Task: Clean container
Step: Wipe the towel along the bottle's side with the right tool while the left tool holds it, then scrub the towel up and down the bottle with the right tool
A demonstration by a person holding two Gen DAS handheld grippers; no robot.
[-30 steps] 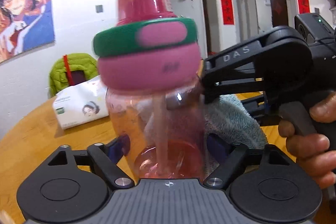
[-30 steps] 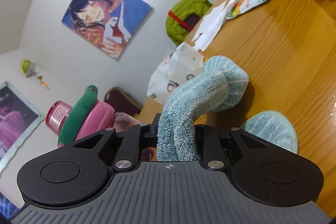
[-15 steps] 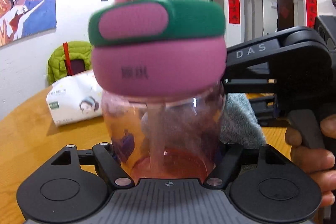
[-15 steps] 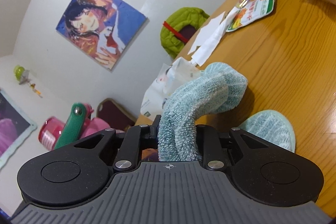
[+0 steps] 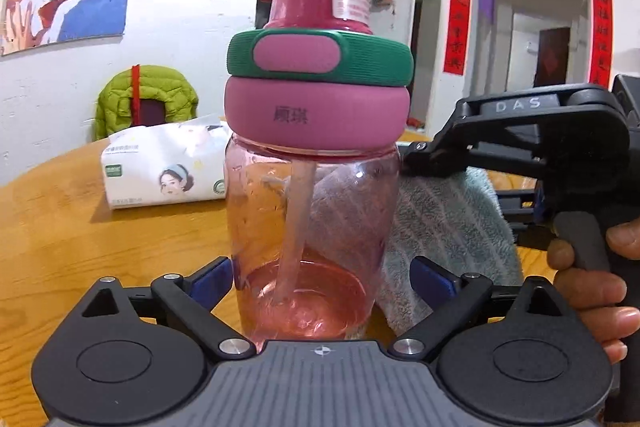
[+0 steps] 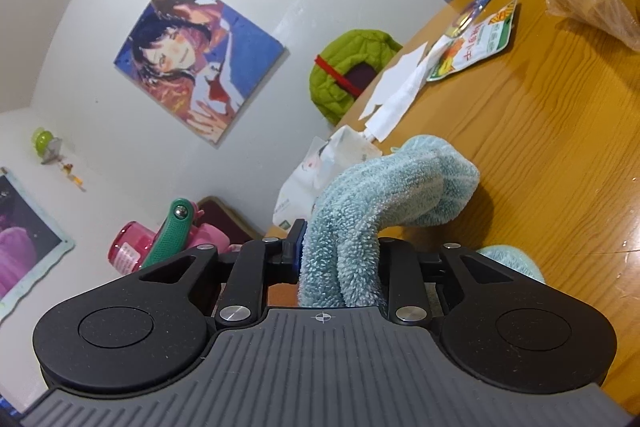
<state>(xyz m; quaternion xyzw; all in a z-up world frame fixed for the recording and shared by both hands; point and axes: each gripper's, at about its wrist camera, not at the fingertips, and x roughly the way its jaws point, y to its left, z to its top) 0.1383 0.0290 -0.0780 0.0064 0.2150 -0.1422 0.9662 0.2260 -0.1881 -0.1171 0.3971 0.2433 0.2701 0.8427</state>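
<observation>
- Bottle [image 5: 316, 187]: clear pink body, pink collar, green strap, red cap on. Stands upright on the wooden table [image 5: 60, 227], between the fingers of the left gripper [image 5: 320, 281]. A straw runs down inside; the bottom looks pink-tinted.
- Left gripper: jaws opening. Blue pads [image 5: 212, 281] stand just off the bottle wall on both sides, a gap showing on the right; no clamp visible. Likely reason: the bottle is set down so it stands by itself.
- Right gripper [image 6: 340, 267]: jaws opening slightly, yet the teal cloth [image 6: 384, 203] is pinched between them, folded double so a padded loop sticks out forward as a wiping face.
- Left wrist view: cloth just behind and right of the bottle, apparently against its side; contact cannot be confirmed.
- Tissue pack [image 5: 164, 167] lies behind the bottle, apart from it.
- Judgement: outside wiping in hand or just ended; interior untouched, cap on.
</observation>
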